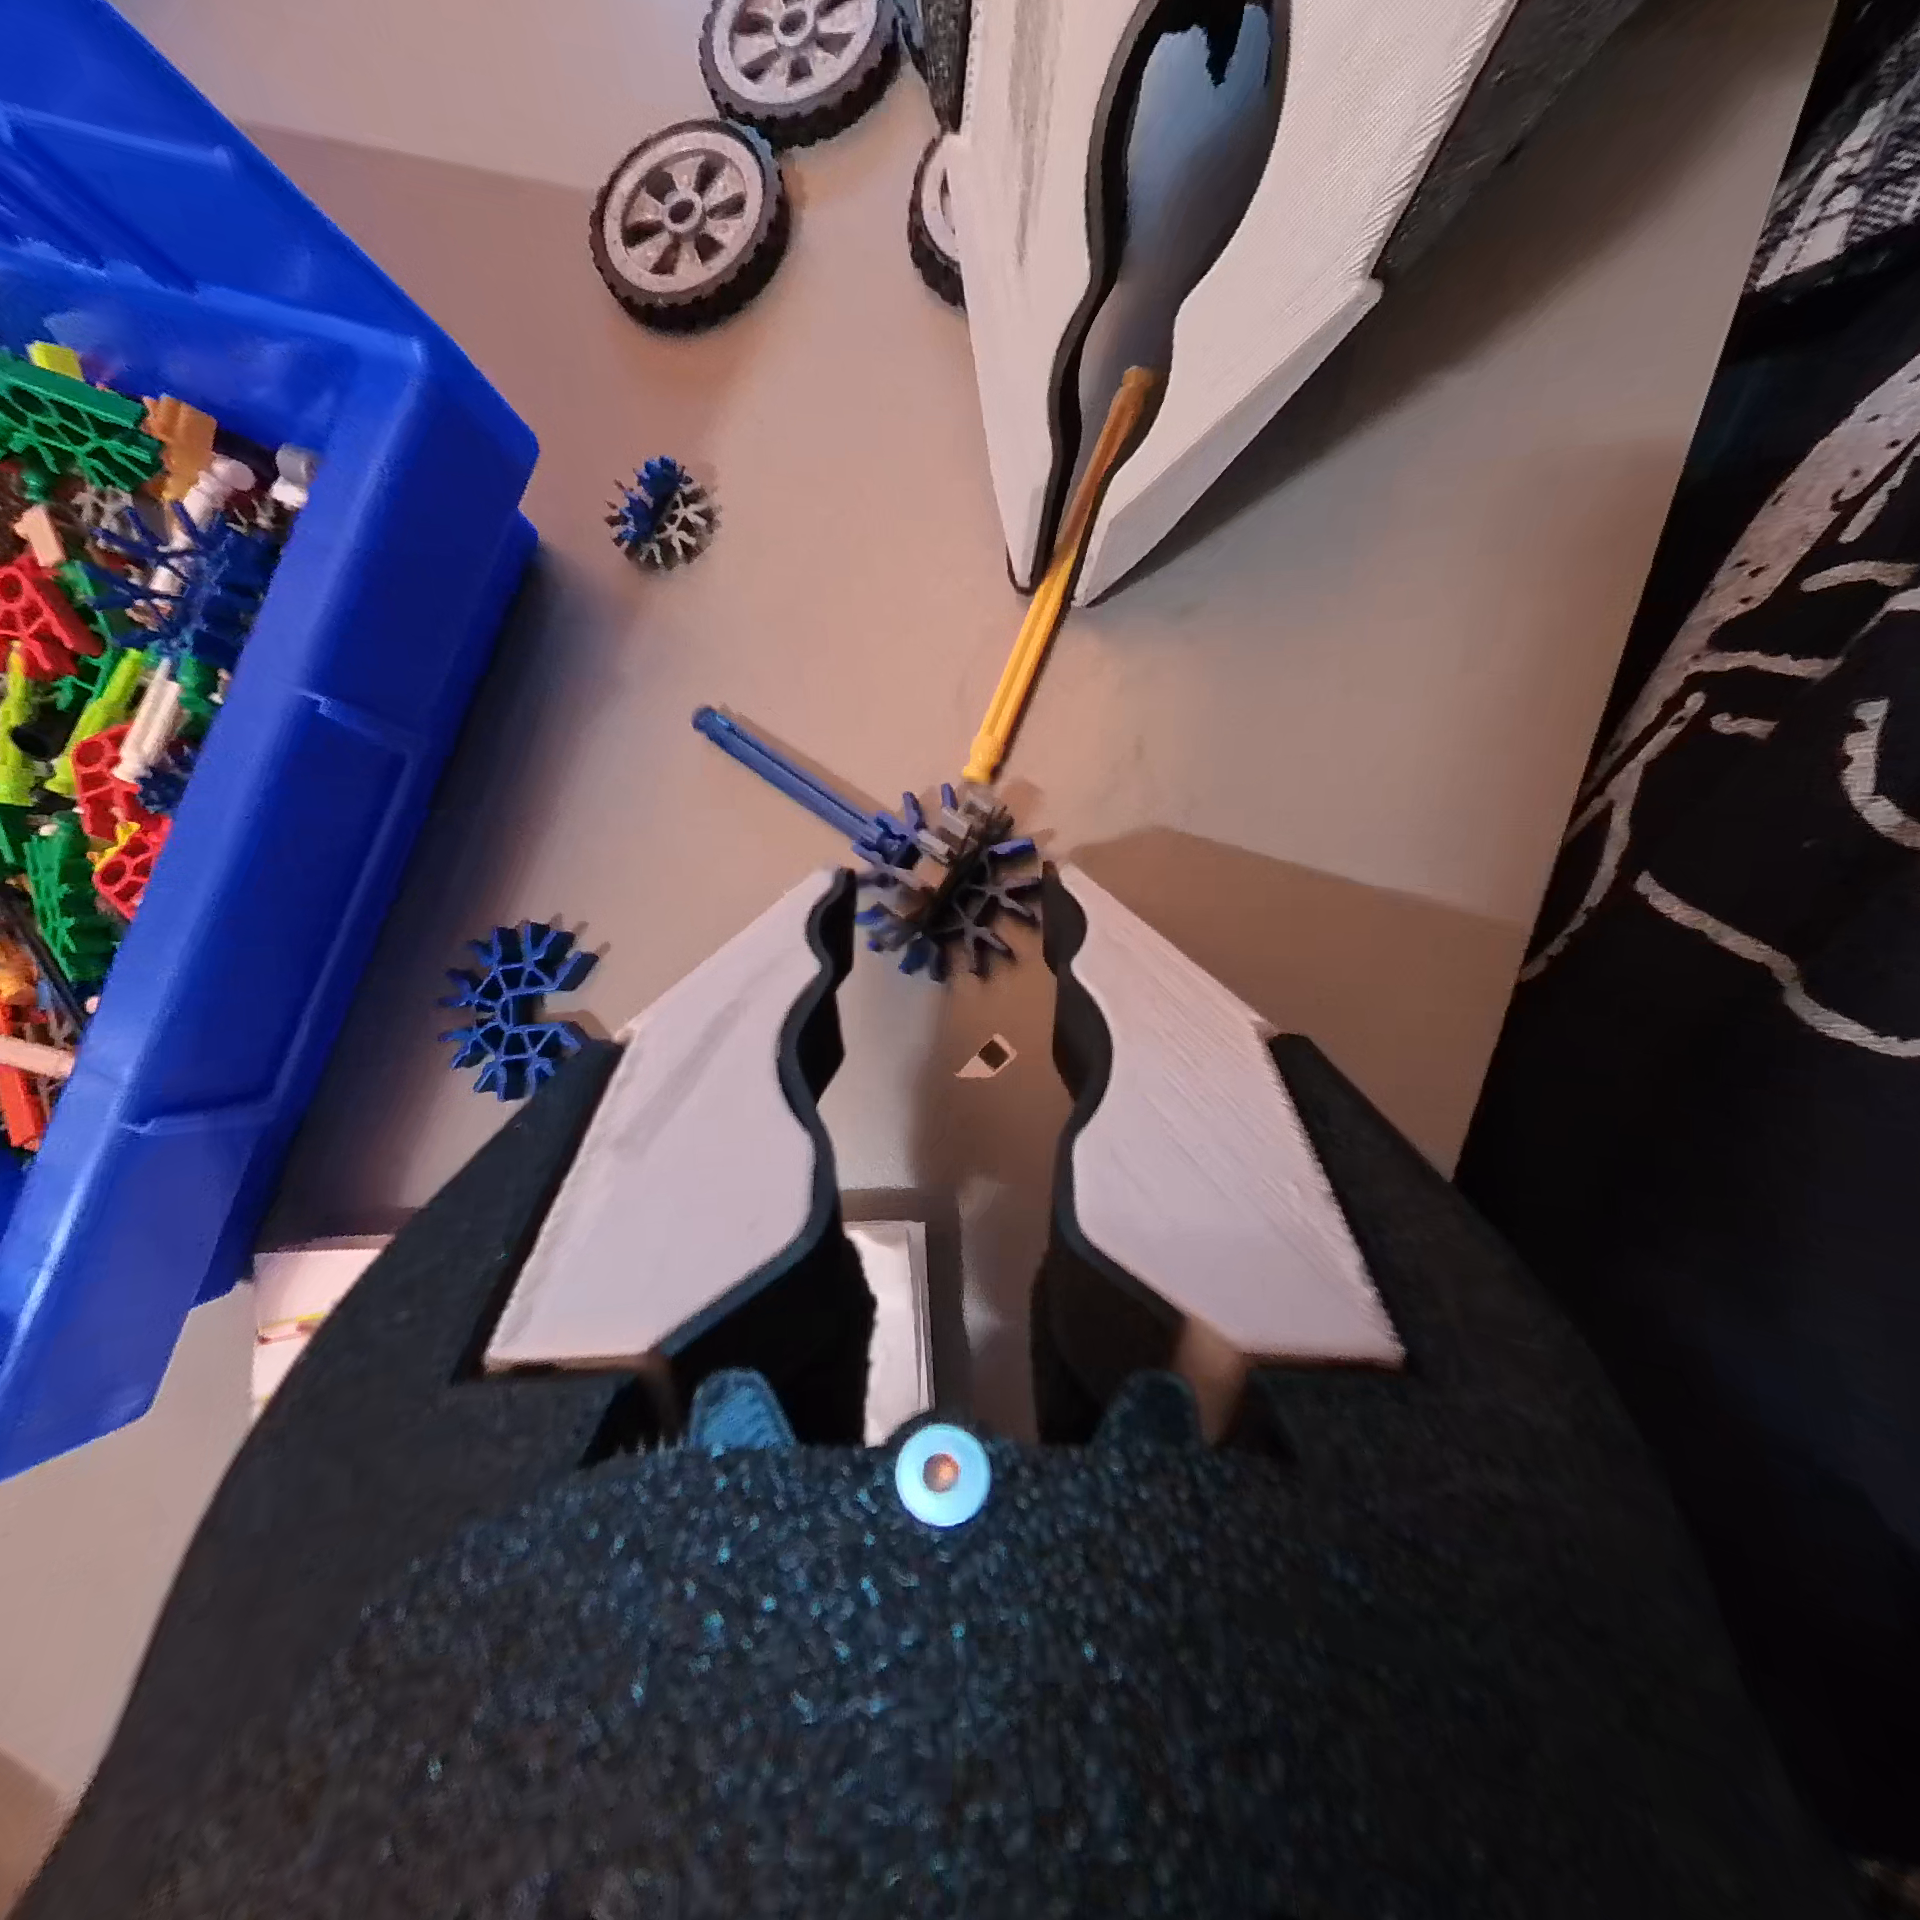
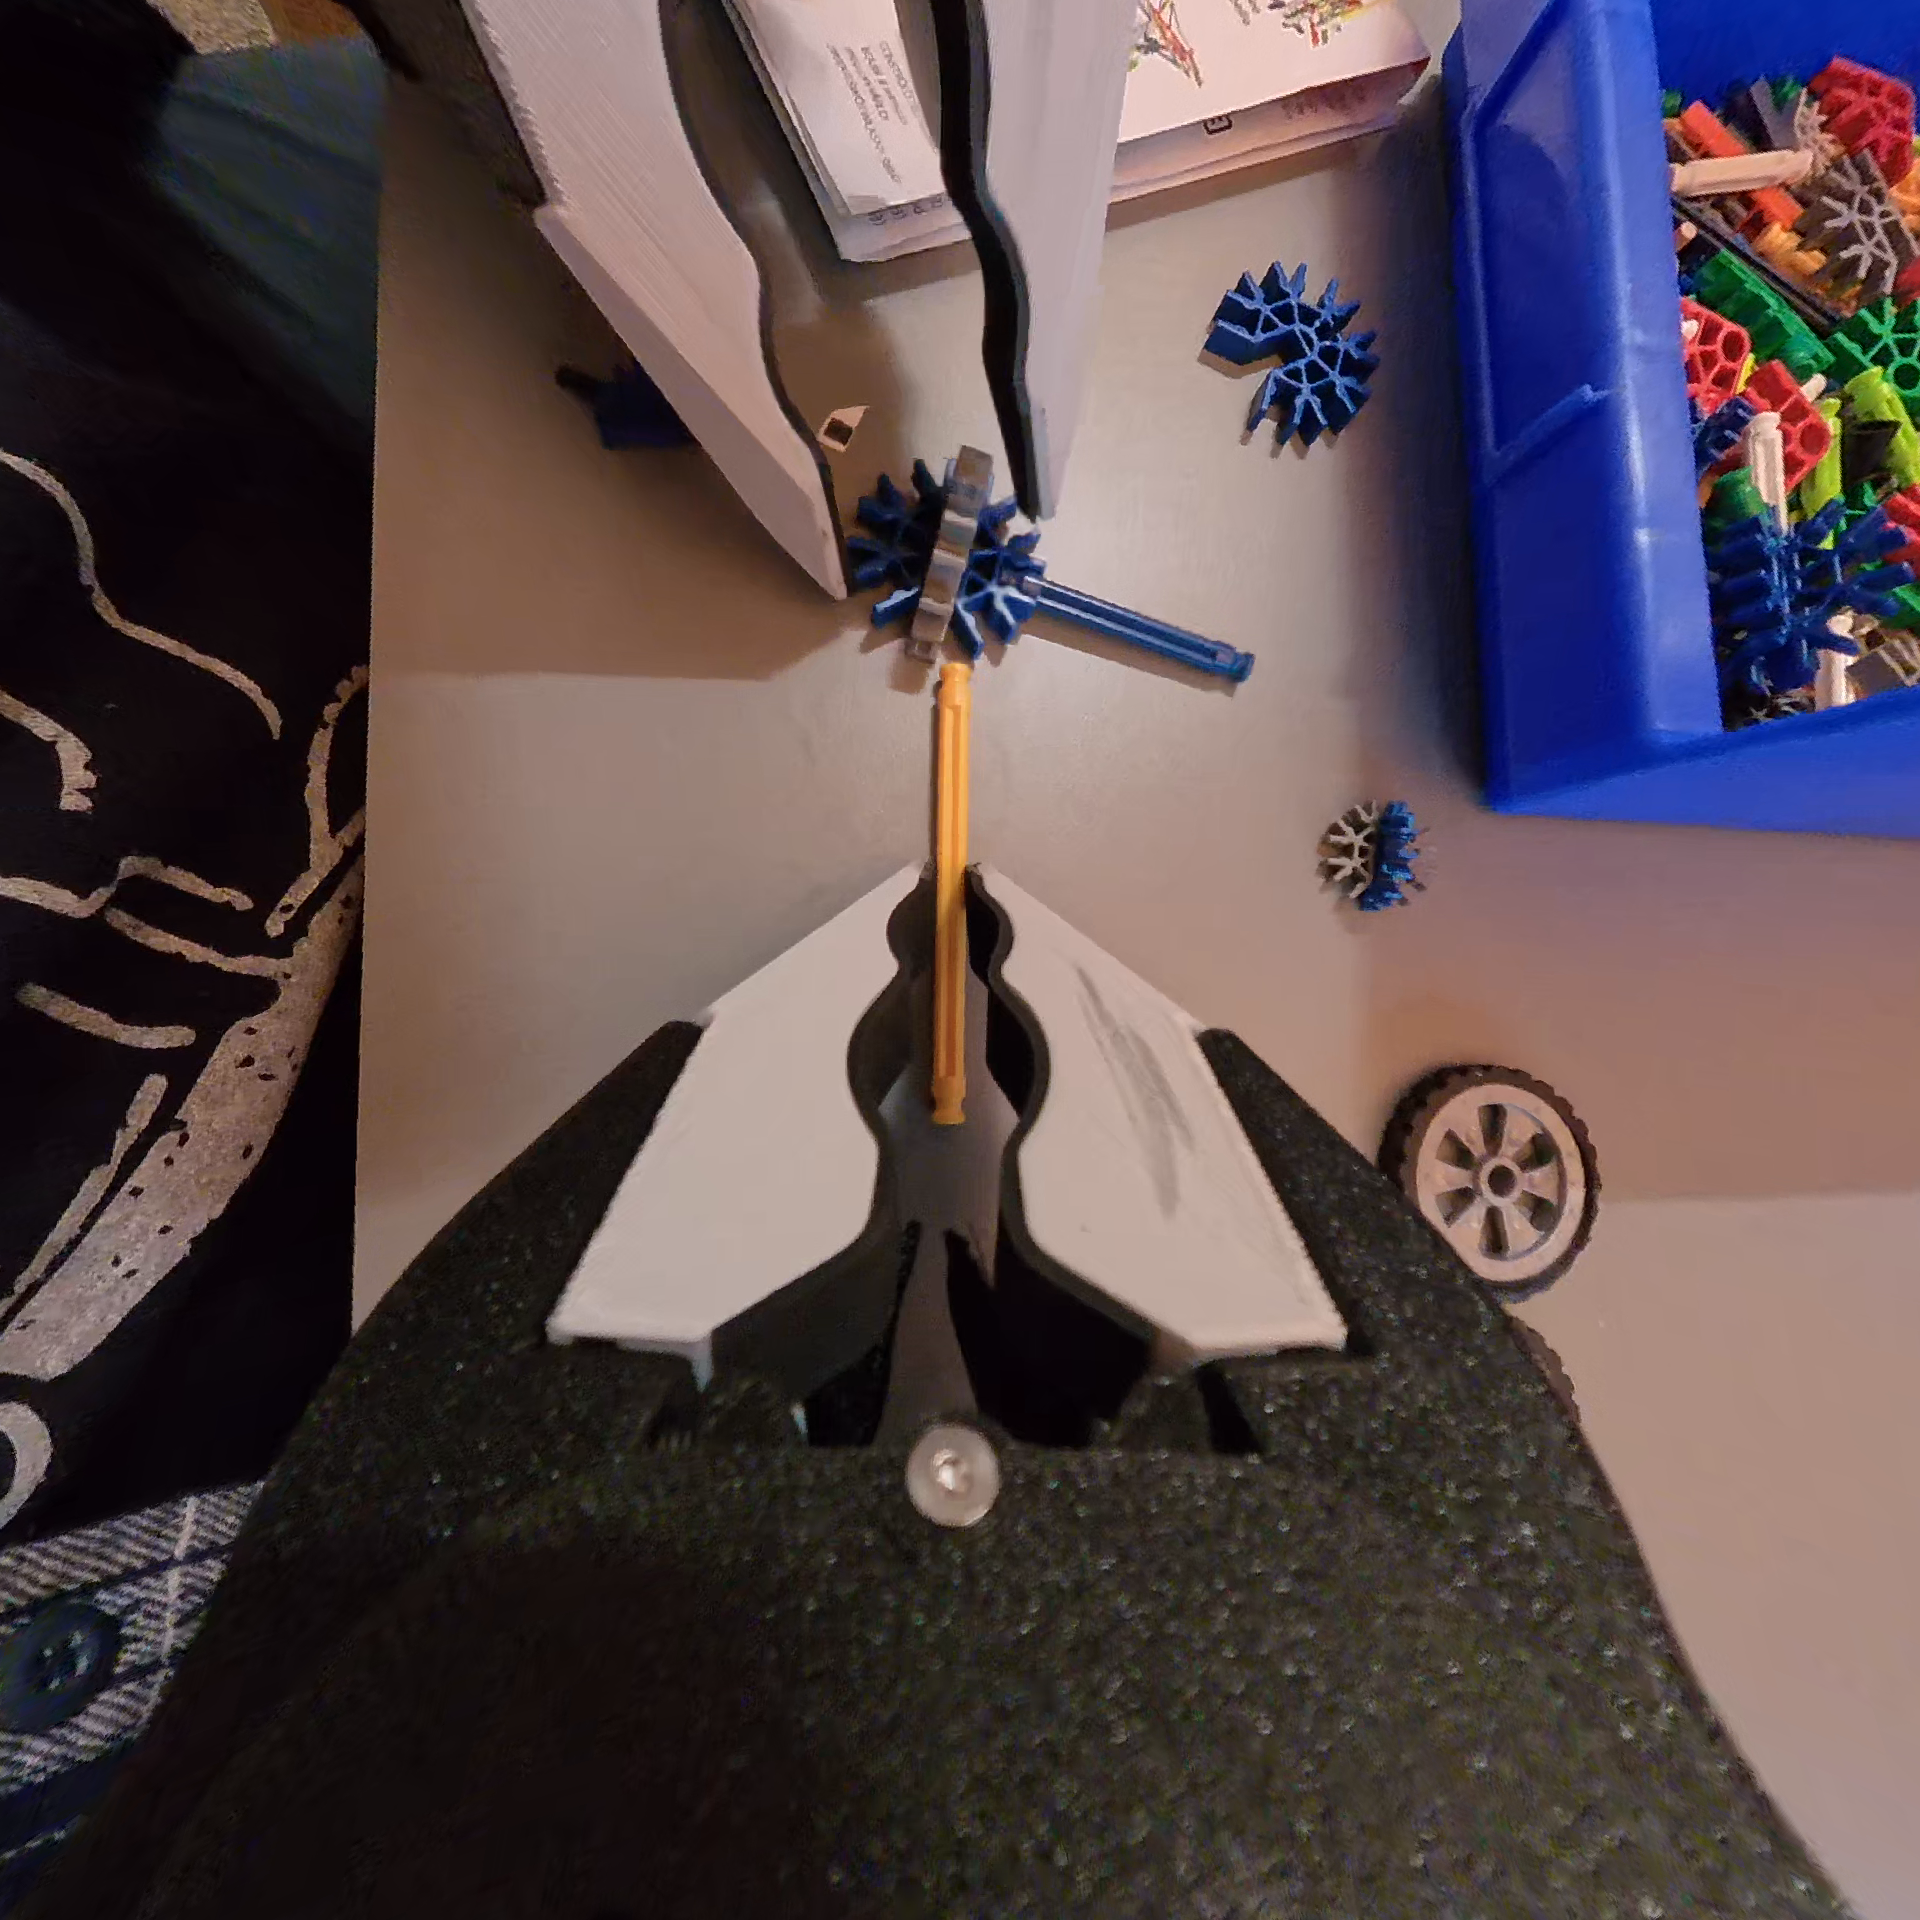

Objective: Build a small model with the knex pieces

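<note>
My left gripper (image 1: 945, 888) is shut on a blue and grey snowflake connector assembly (image 1: 956, 914), holding it by its sides just above the table. A blue rod (image 1: 795, 779) sticks out of the assembly to the upper left. My right gripper (image 2: 948, 878) is shut on a yellow rod (image 2: 951, 831), which points straight ahead. The rod's far tip is right at the grey connector (image 2: 940, 582), touching or nearly so. The left gripper (image 2: 940, 540) shows in the right wrist view, and the right gripper (image 1: 1055, 587) in the left wrist view.
A blue bin (image 1: 312, 727) (image 2: 1558, 520) full of coloured building pieces stands beside the work spot. Loose blue connectors (image 2: 1299, 353) (image 2: 1371, 854) and grey wheels (image 1: 686, 223) (image 2: 1491, 1179) lie on the table. A paper booklet (image 2: 1247, 83) lies behind. A person's dark clothing (image 2: 156, 727) borders the table edge. The left gripper's tips are roughly 5 cm from the right gripper's.
</note>
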Tool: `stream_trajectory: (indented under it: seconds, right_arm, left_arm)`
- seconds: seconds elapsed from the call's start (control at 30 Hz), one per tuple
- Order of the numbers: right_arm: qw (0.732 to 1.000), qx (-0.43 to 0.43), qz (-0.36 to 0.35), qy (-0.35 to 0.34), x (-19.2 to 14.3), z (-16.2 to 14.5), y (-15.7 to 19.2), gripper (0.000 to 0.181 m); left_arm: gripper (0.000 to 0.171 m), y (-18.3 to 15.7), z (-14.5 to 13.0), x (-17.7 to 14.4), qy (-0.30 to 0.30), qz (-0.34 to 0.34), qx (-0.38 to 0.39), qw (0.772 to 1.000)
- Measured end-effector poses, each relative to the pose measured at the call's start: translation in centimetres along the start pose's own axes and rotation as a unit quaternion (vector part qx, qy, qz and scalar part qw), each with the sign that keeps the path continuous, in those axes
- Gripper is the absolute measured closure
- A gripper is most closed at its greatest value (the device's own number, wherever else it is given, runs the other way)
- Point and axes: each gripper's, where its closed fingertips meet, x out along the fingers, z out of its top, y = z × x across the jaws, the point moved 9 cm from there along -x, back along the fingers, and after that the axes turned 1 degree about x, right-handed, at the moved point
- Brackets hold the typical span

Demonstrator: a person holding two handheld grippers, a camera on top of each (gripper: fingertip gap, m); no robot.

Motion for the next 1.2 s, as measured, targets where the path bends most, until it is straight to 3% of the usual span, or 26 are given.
stream_trajectory:
  seconds: [1.2]
  right_arm:
    - [1.0,0.007,0.001,-0.011,0.07,-0.02,0.02,0.176]
  left_arm:
    - [0.142,0.88,0.07,0.3,-0.005,0.009,-0.006,1.0]
